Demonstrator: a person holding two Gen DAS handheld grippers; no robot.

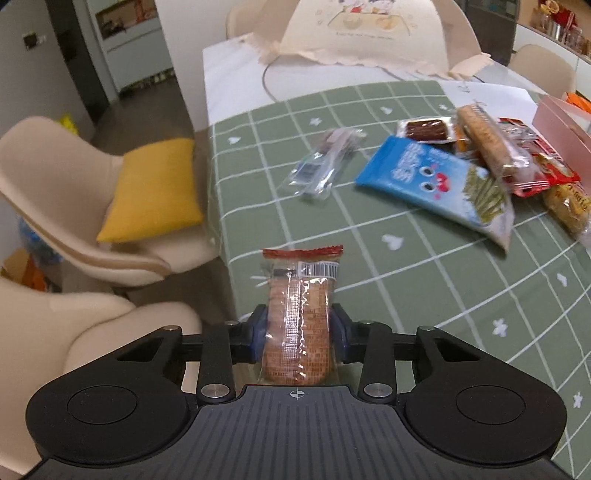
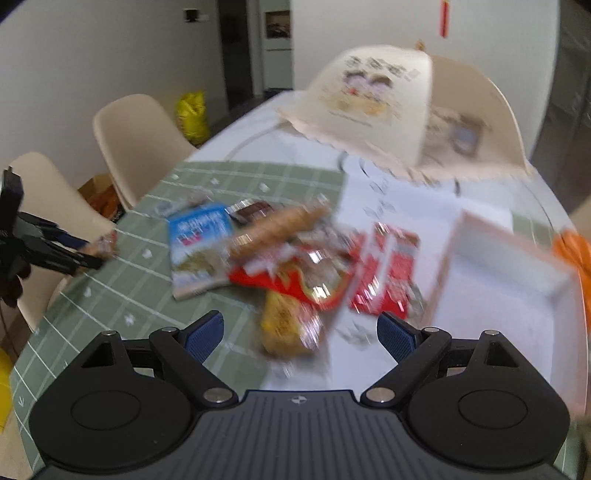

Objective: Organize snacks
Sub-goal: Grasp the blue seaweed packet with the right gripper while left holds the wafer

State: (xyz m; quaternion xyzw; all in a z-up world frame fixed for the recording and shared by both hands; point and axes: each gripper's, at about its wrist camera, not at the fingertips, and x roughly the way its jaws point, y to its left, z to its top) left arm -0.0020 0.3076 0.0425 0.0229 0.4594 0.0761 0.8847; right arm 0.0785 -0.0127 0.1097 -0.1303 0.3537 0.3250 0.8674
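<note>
My left hand-held gripper [image 1: 298, 332] clamps the cracker packet [image 1: 298, 314], right hand-held gripper [image 2: 300, 334] released; I should carry it level to the pink box [image 2: 495, 295]

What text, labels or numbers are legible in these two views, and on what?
None can be quoted with confidence.
Barcode label on the clear-wrapped cracker pack with red top seal, held in the left gripper: digits too small.
Blue snack bag with cartoon eyes: large white characters, too blurred.
Cream food cover with cartoon print: a line of small print, unreadable.
Red and yellow wrappers: motion-blurred, unreadable.
</note>
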